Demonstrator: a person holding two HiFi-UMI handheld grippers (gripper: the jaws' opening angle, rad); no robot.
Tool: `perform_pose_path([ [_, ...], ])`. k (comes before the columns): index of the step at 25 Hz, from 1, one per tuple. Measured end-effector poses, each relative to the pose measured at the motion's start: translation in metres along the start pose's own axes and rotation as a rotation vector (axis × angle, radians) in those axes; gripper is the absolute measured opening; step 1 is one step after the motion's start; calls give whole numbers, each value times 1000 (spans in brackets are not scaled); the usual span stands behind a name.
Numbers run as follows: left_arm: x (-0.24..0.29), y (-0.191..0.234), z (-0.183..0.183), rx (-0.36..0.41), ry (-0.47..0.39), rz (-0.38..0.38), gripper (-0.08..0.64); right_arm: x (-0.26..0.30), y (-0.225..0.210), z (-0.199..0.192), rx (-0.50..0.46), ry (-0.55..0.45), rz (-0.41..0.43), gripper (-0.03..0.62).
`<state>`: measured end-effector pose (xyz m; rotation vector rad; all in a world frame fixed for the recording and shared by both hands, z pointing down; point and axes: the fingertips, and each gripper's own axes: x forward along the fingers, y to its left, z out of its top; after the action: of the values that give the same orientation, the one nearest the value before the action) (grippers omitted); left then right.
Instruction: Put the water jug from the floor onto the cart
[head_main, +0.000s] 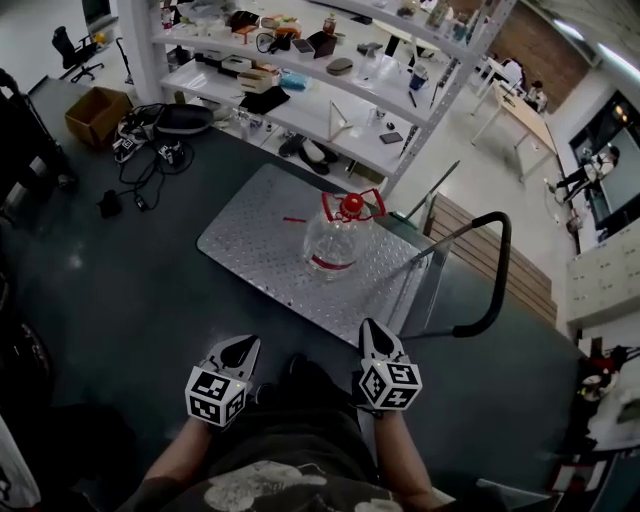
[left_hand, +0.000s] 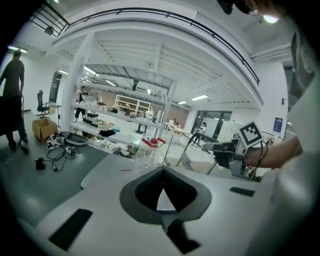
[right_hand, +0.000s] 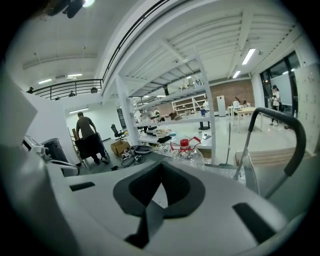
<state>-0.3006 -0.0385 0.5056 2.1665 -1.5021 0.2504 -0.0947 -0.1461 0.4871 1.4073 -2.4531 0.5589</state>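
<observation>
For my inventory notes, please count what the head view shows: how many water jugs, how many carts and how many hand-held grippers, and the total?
water jug: 1
cart: 1
grippers: 2, the left gripper and the right gripper
Total: 4

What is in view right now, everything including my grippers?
water jug: one, clear with red cap and handle, upright on the cart deck
cart: one, silver tread-plate deck, black push handle, on the dark floor
shelf unit: one, white, behind the cart, cluttered with small items
cardboard box: one, brown, on the floor at upper left
cables: a tangle, black, on the floor by the shelf unit
office chair: one, black, far upper left
left gripper: one, grey, jaws together, empty
right gripper: one, grey, jaws together, empty
</observation>
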Motion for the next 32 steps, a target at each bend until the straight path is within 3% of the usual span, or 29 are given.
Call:
perform_pose_path([
  [7,-11,-35,-1,58,-6,-10,6,-25,-11,0,12,-28,7,-8],
  [12,-27,-57,-14,36,-1,29,6,-62,2,-11,-68,-26,56,-8],
  [14,-29,-82,-21,26,5,13,6,-88,-3,-19,-74,-17,62,-8],
  [18,-26,-147,-41,97,37,-53,6,-142,-24,-50,-42,22,59,-8],
  [21,-30,-185,-55,54,17,-79,6,-177,-31,-75,-45,41,64,-8],
  [24,-39,-219,-76,76,31,-104,6,-209,-33,-90,-45,31,62,-8],
  [32,-70,-290,-113,86,8,-101,6,-298,-53,-124,-49,18,81,-8],
])
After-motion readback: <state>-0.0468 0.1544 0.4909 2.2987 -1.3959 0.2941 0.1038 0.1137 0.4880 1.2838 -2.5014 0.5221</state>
